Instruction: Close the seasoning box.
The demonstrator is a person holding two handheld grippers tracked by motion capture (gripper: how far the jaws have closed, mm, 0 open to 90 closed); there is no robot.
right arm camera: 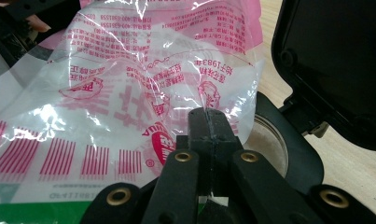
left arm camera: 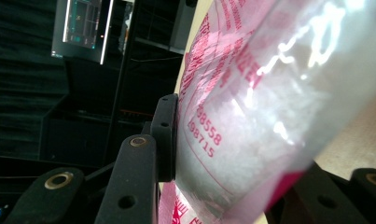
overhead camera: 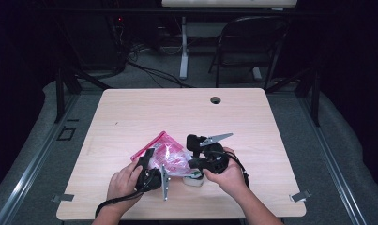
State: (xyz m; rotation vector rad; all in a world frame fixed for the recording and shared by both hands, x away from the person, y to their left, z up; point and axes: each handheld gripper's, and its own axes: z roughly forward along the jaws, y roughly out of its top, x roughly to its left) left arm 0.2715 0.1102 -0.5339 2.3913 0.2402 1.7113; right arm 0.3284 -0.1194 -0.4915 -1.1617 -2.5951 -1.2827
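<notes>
Two grippers share one pink-printed plastic bag [overhead camera: 165, 154] near the table's [overhead camera: 130, 108] 6 o'clock edge. Right gripper [right arm camera: 208, 122], at the bag's 3 o'clock, has jaws pressed together on film; left gripper [left arm camera: 232, 154], at 9 o'clock, clamps the filled body, likely steadying it for opening.

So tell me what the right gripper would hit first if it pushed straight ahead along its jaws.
Most likely the pink-printed plastic bag: the right gripper is already shut on its edge, and the bag's crinkled body lies directly beyond the tips. Depth past the film is unclear.
</notes>
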